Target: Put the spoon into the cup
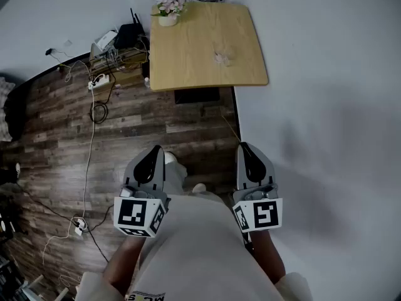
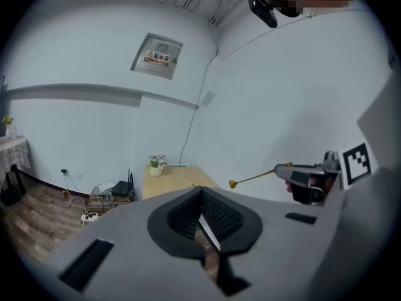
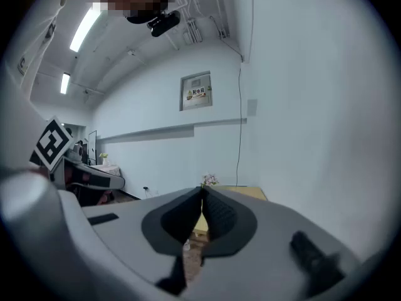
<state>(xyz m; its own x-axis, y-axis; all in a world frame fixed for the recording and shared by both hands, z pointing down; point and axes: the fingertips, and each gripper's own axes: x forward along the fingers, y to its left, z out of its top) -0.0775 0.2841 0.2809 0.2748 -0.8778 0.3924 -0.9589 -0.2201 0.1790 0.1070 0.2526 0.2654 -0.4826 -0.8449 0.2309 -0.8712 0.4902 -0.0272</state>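
A clear cup point(image 1: 224, 56) stands on the small wooden table point(image 1: 188, 49) far ahead of me. My right gripper point(image 1: 243, 145) is shut on the handle of a thin golden spoon point(image 1: 230, 129), which juts forward from its tip. The left gripper view shows that spoon point(image 2: 254, 178) with its bowl out in the air and the right gripper point(image 2: 294, 175) behind it. My left gripper point(image 1: 156, 148) is level beside the right one, its jaws closed together with nothing in them point(image 2: 200, 190). In the right gripper view the jaws point(image 3: 202, 190) meet at the tip and the spoon is hidden.
A pot of pink flowers point(image 1: 168, 8) stands at the table's far left corner. Left of the table, a low shelf point(image 1: 119, 58) holds a router and cables, and a power strip point(image 1: 97, 80) lies on the dark wood floor point(image 1: 125, 124). A white wall point(image 1: 326, 105) runs along the right.
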